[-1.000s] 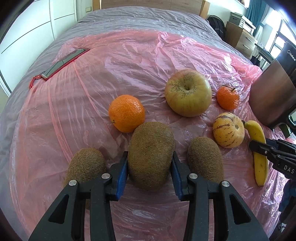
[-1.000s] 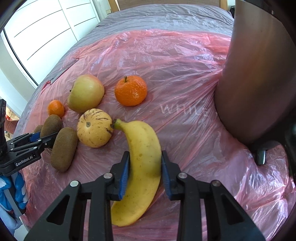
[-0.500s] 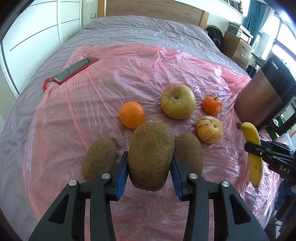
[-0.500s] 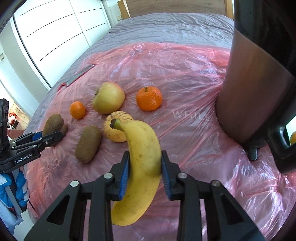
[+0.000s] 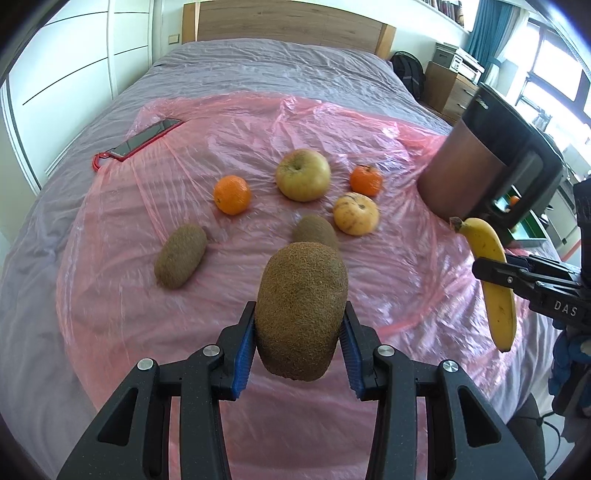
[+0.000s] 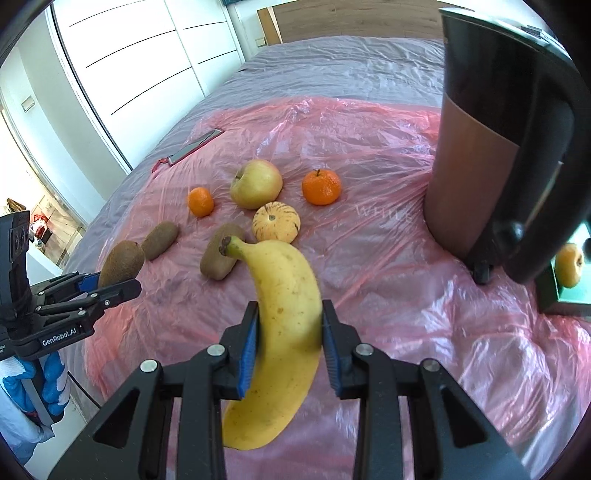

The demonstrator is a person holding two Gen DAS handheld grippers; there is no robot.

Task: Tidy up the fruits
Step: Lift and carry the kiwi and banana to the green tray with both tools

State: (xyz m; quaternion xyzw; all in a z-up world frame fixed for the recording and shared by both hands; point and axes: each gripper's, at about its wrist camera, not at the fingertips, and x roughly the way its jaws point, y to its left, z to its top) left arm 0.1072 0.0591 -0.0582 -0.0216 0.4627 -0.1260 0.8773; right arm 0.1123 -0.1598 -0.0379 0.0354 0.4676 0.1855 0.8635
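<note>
**Both tongs loaded, fruit lifted clear of the bed**

Nearest: the left tongs [image 5: 300,343] angle steeply downward, blue pads clamped on the flanks of a large kiwi [image 5: 302,310], which hangs in the air above the pink plastic sheet [image 5: 388,236]. The right tongs [image 6: 290,339] tilt down much the same, closed on the middle of a banana [image 6: 284,325]; stem end points away, the lower end droops below the pads. In the left view the banana [image 5: 491,277] is seen off the sheet's right side, crosswise in the black jaws.

A blue-and-white sleeve [image 6: 48,380] shows under the left tool in the right view.

Middle ground, on the sheet: two kiwis lie well apart, one to the left [image 5: 180,256], one nearer centre [image 5: 316,230], partly behind the held kiwi. Just beyond the centre one sits a striped yellow melon [image 5: 356,214], close beside it.

Farther: an apple [image 5: 303,175] flanked by two tangerines, left [image 5: 232,189] and right [image 5: 365,181], each apart from it.

Edges: a tall brown-and-black appliance [image 5: 491,162] stands at the sheet's right edge, close to the banana's side. A phone in a red case [image 5: 147,138] lies at the far left corner of the sheet. Open sheet stretches across the near foreground and beyond the apple; the grey bed [image 5: 277,70] runs bare to a wooden headboard [image 5: 288,22].
</note>
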